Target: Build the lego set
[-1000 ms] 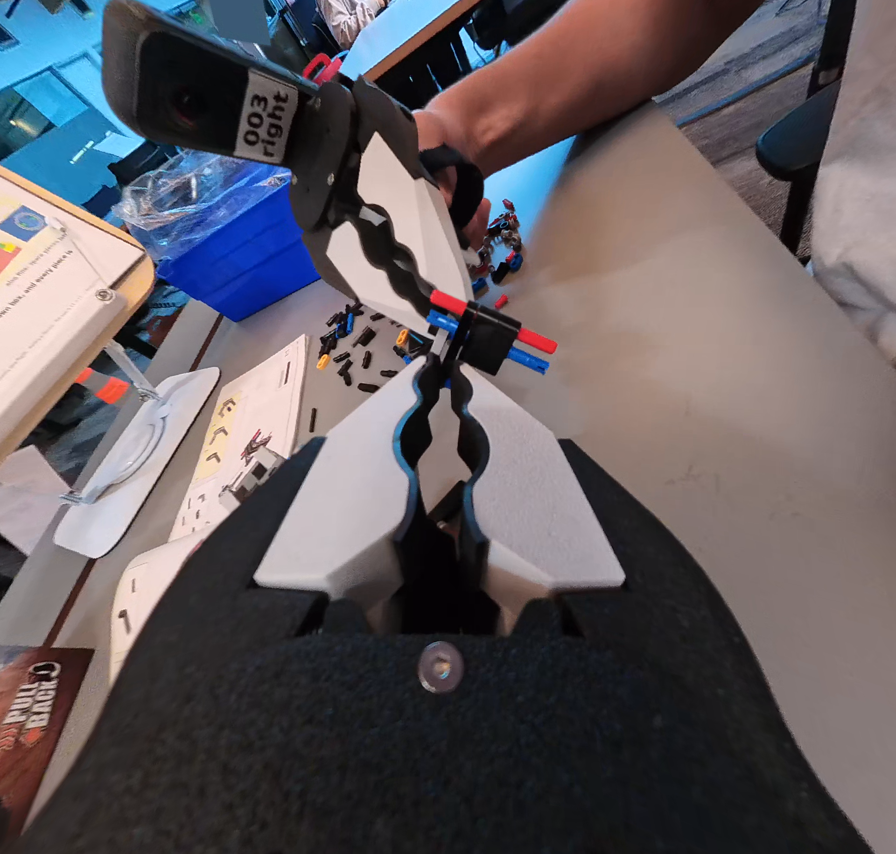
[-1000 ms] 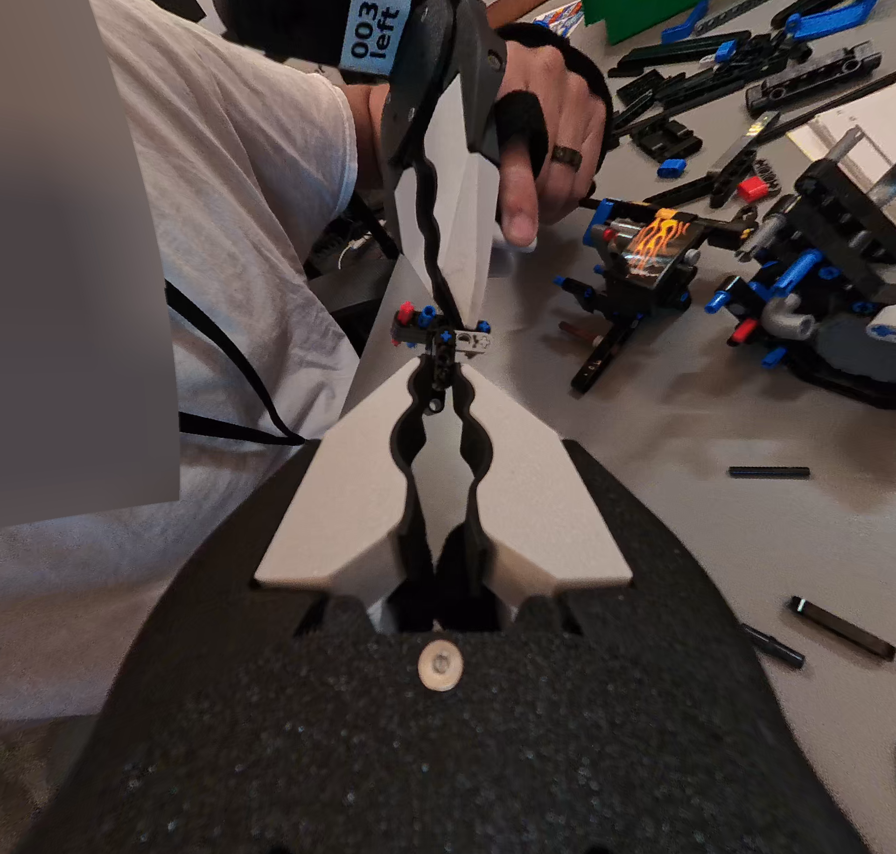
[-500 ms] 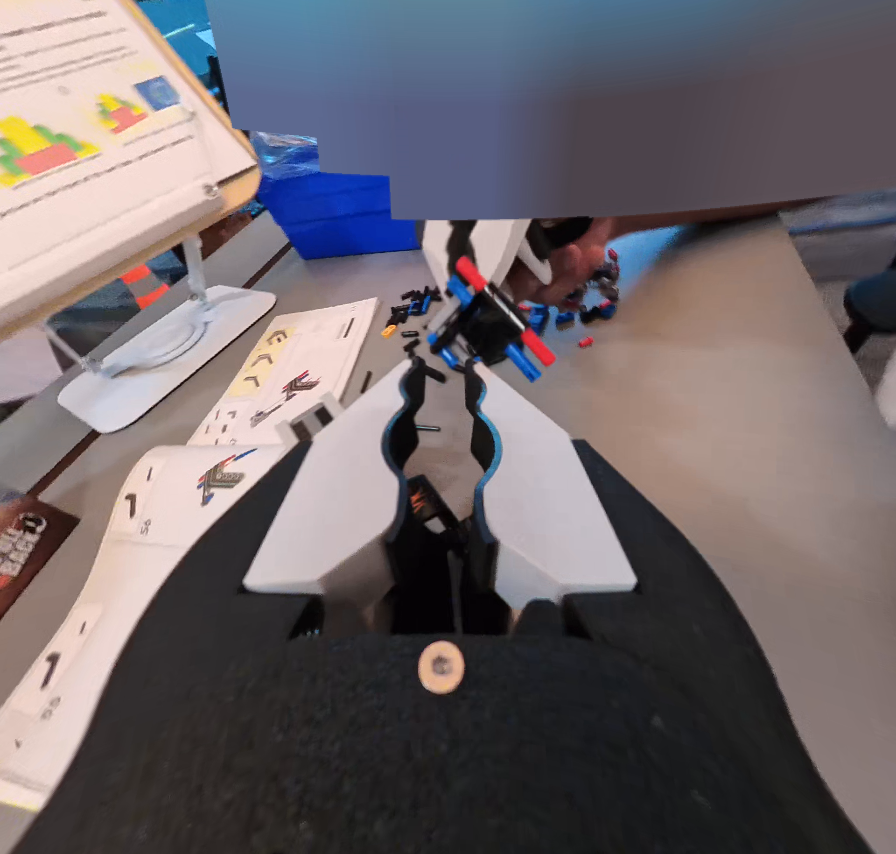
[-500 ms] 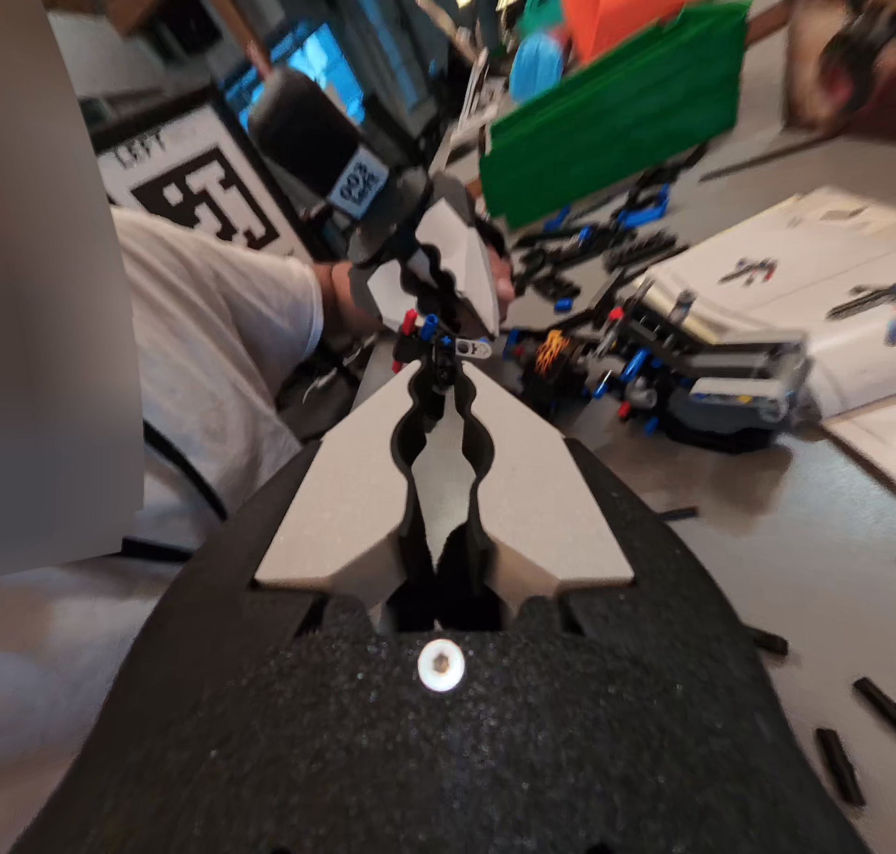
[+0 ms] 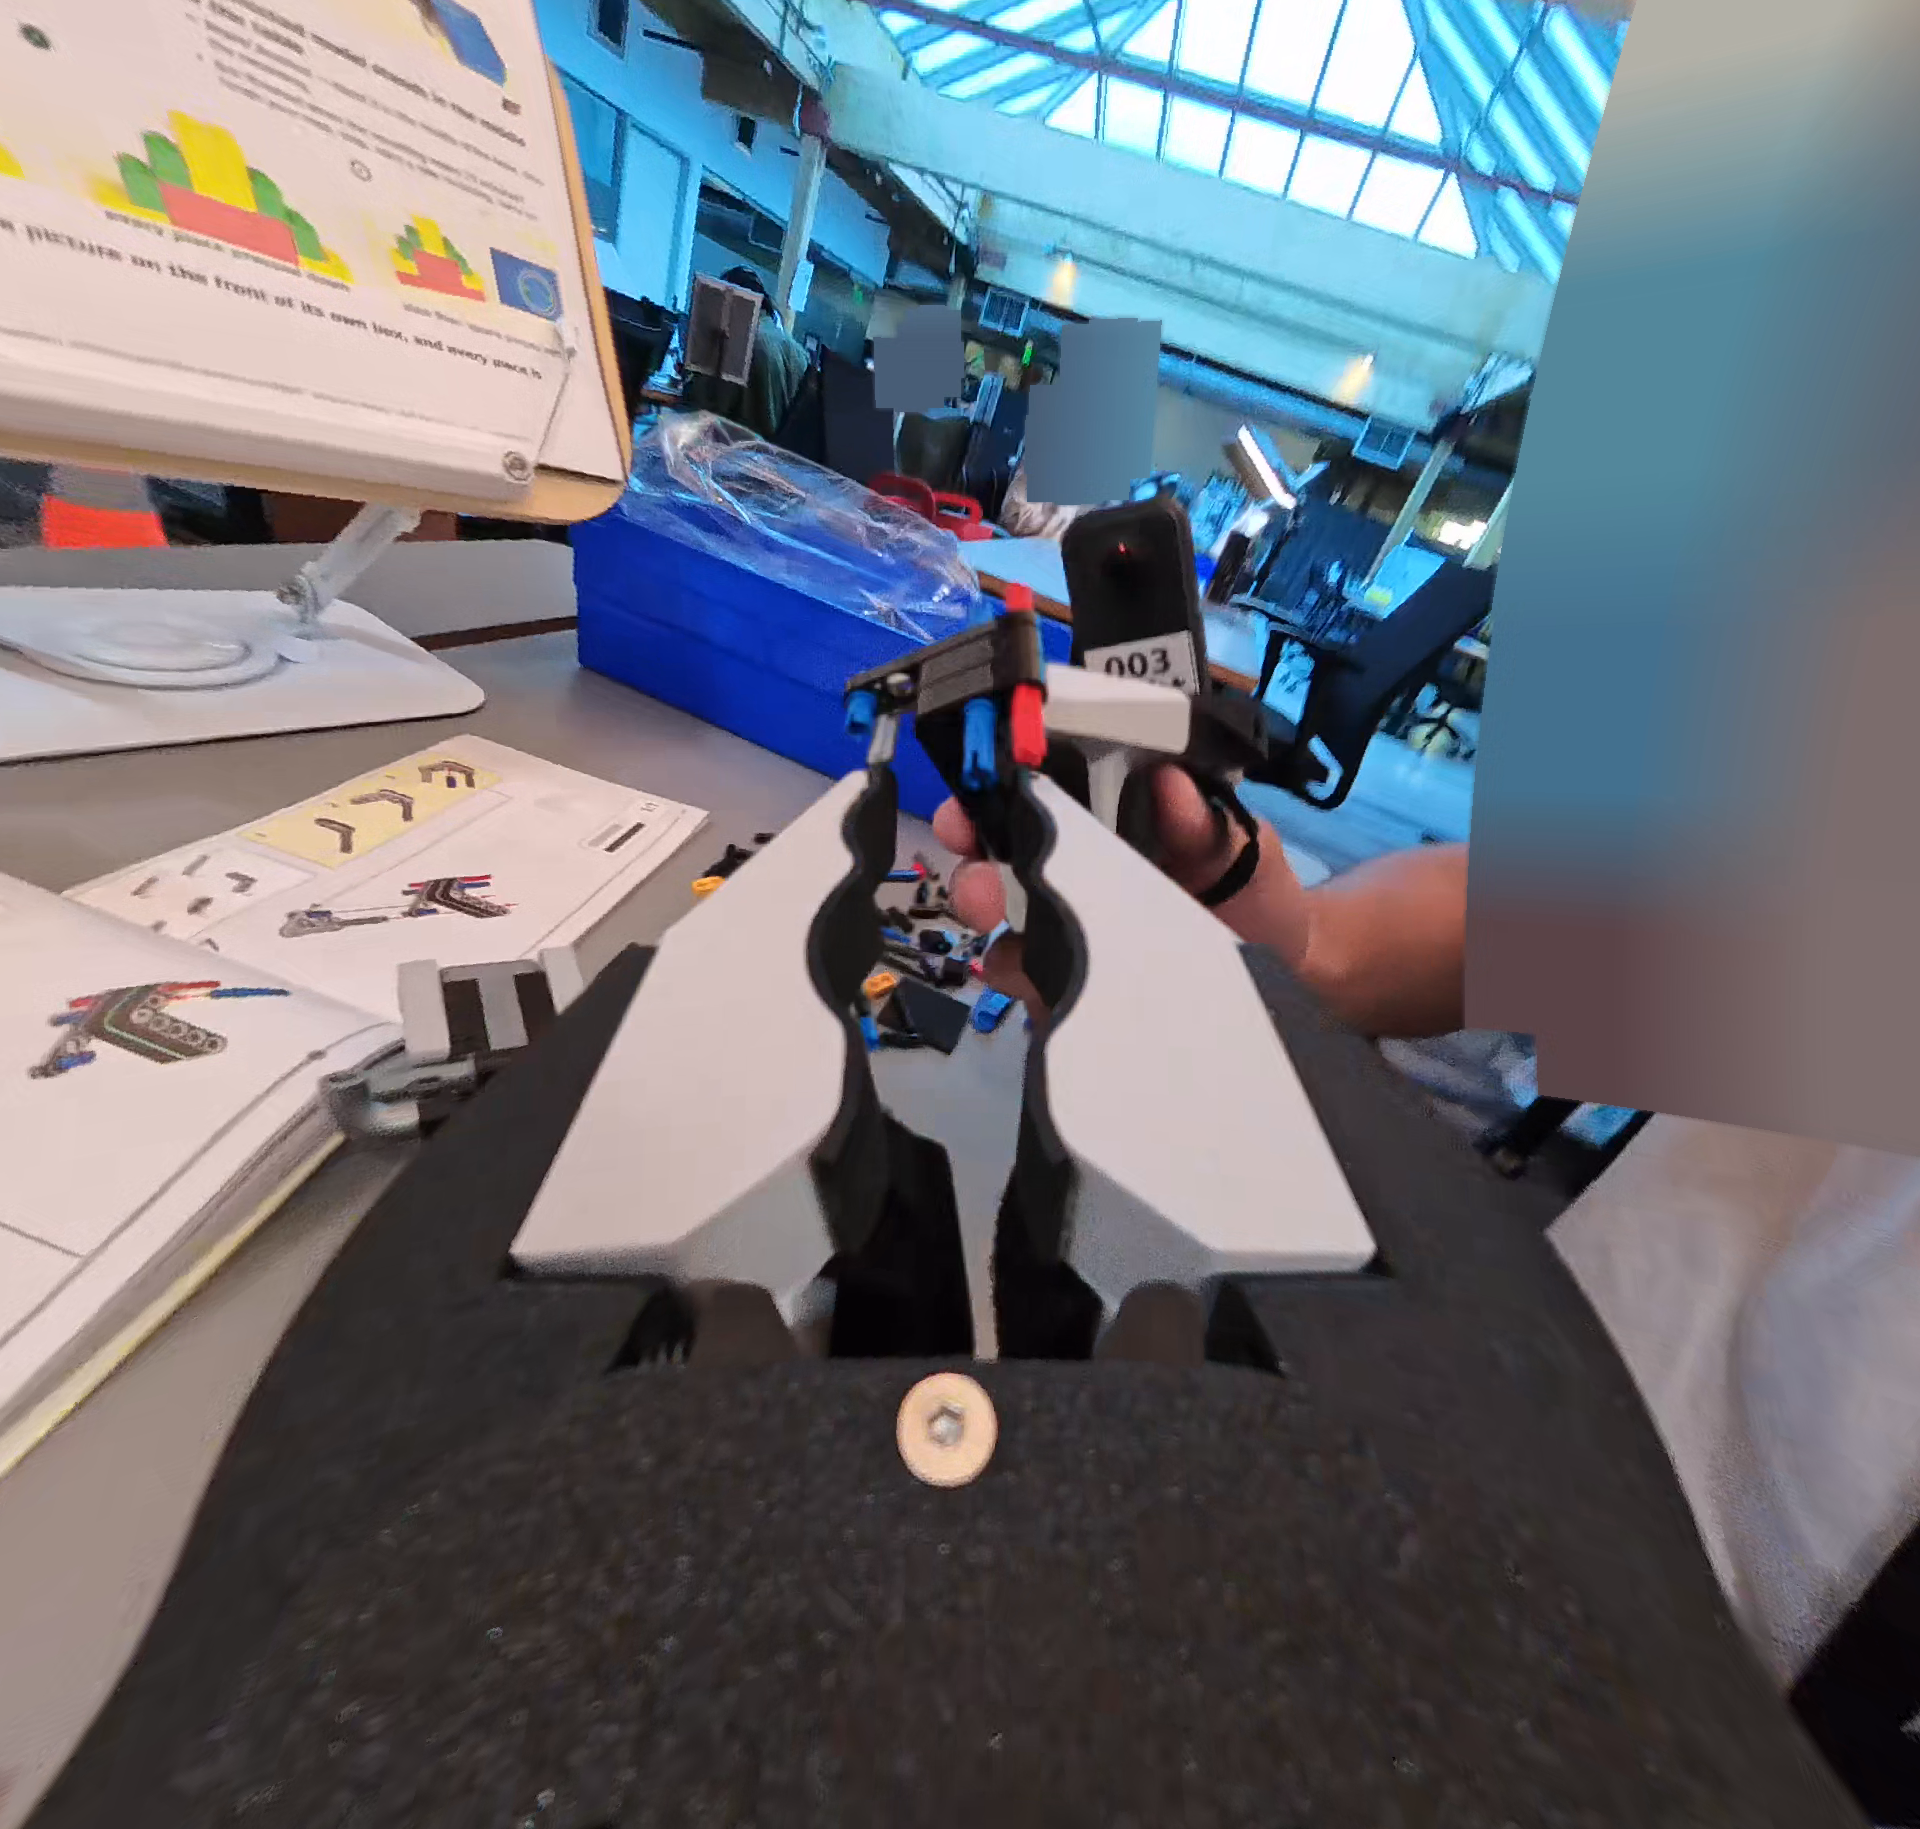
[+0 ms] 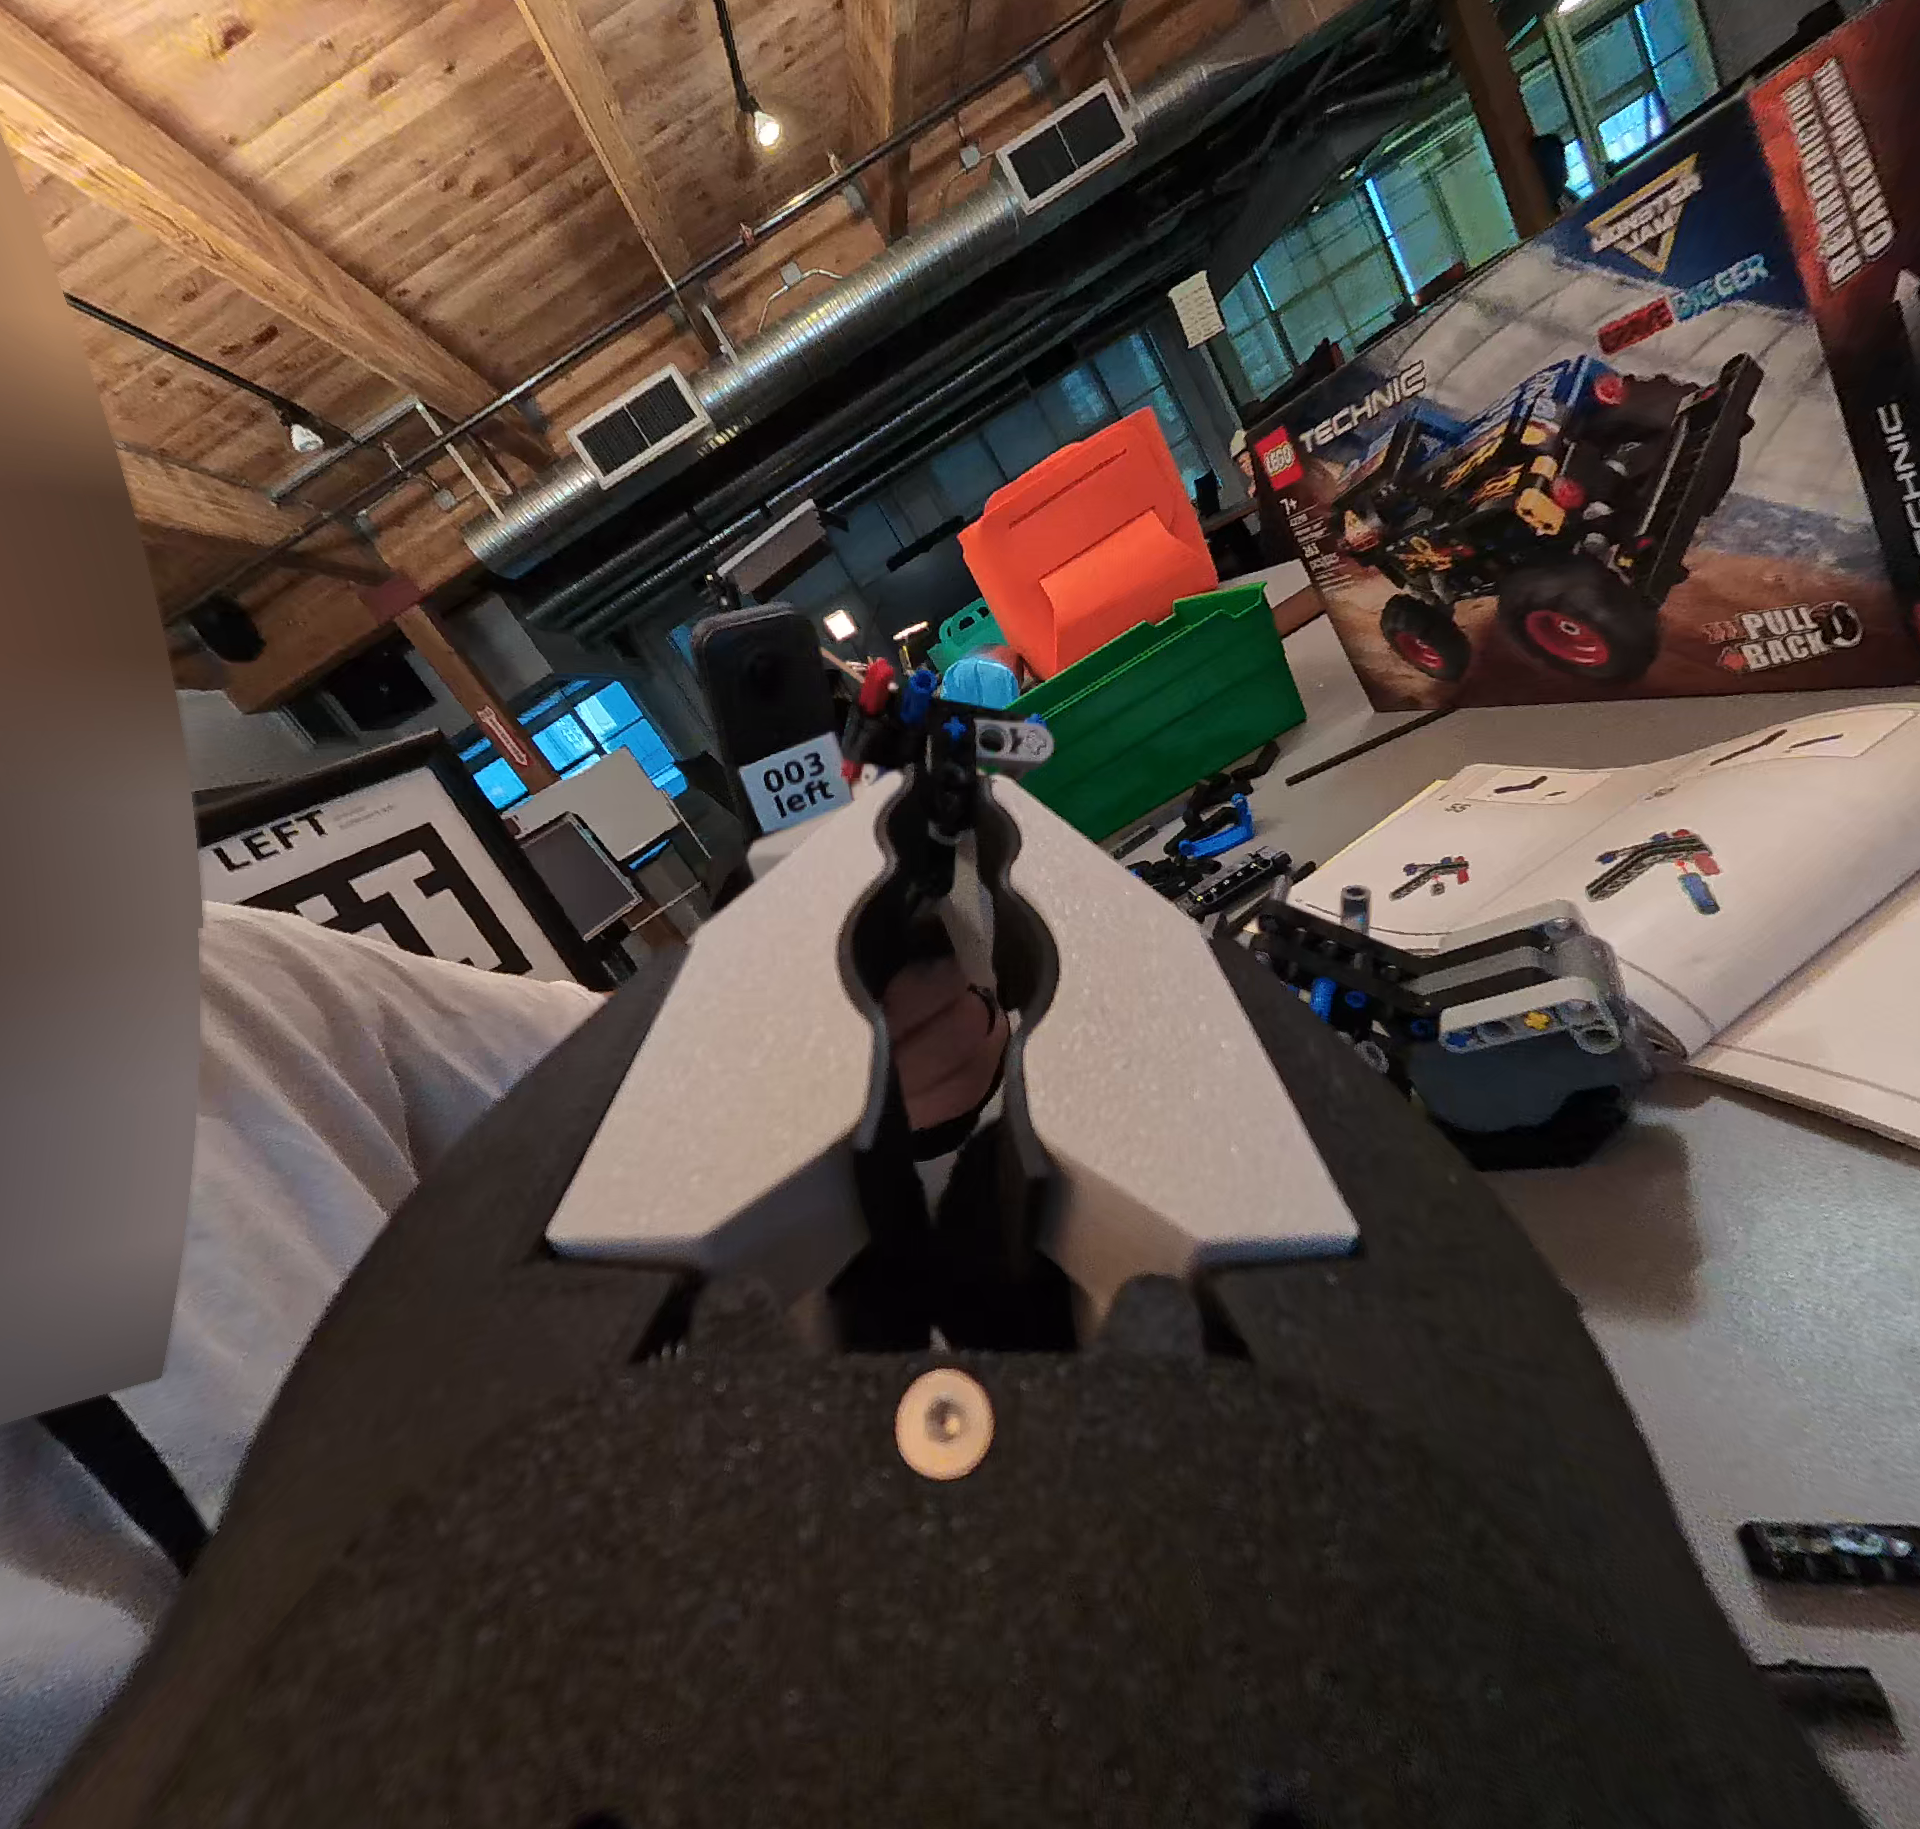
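A small lego assembly (image 5: 961, 683) of black beams with blue and red pins is held up in the air. It also shows in the right wrist view (image 6: 940, 740), with a grey connector at its right end. My right gripper (image 6: 940, 792) is shut on its black beam. In the left wrist view the right gripper (image 5: 1107, 725) shows beyond the assembly, with a hand on its handle. My left gripper (image 5: 948, 792) is open, and its tips stand on either side of the assembly's lower end. Its camera body (image 6: 764, 699) shows behind the assembly.
A part-built truck chassis (image 6: 1486, 1010) sits on the grey table (image 6: 1714, 1260) beside an open instruction booklet (image 6: 1662, 896). A green bin (image 6: 1164, 699) and the set's box (image 6: 1558, 491) stand behind. Loose pieces (image 5: 925, 958), a blue bin (image 5: 748, 636) and a sheet on a stand (image 5: 260, 169) lie ahead. The grippers are tip to tip, or close to it.
My left gripper has let go of the assembly and opened. Both grippers have lifted and tilted up from the table. The right gripper has kept its hold.
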Tool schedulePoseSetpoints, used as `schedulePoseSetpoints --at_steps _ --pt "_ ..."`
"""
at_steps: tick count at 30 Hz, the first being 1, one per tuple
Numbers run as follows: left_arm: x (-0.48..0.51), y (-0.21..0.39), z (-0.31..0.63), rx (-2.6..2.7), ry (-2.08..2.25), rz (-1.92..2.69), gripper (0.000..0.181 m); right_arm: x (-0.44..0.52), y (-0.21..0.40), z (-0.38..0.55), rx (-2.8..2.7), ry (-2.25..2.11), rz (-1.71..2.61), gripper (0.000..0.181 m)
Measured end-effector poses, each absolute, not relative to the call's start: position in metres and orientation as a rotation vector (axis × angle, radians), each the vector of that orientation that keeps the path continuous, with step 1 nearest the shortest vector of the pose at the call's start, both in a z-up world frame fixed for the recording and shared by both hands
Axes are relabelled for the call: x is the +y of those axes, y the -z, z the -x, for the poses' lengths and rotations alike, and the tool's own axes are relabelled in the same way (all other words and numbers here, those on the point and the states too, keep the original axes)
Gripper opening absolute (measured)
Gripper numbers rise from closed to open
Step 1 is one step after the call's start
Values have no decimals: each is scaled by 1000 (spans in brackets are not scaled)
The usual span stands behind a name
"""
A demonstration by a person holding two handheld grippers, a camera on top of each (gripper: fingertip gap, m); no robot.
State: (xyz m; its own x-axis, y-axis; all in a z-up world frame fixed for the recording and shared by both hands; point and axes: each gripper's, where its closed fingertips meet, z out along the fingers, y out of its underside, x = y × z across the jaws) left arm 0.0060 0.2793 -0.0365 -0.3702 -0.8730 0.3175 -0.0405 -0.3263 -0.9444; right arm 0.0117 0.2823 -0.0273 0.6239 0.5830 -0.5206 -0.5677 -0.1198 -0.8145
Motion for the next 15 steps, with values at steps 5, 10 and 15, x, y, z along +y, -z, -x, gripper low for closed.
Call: schedulePoseSetpoints --at_steps 5,10,15 --pt "278 33 -3 1242 1963 1277 8 285 35 -3 -44 -940 1411 7" --pt "278 34 1 1270 2064 1302 6 284 37 1 -86 -958 1449 7" --pt "283 34 3 1268 2121 1338 5 279 26 -5 -147 -990 1439 21"
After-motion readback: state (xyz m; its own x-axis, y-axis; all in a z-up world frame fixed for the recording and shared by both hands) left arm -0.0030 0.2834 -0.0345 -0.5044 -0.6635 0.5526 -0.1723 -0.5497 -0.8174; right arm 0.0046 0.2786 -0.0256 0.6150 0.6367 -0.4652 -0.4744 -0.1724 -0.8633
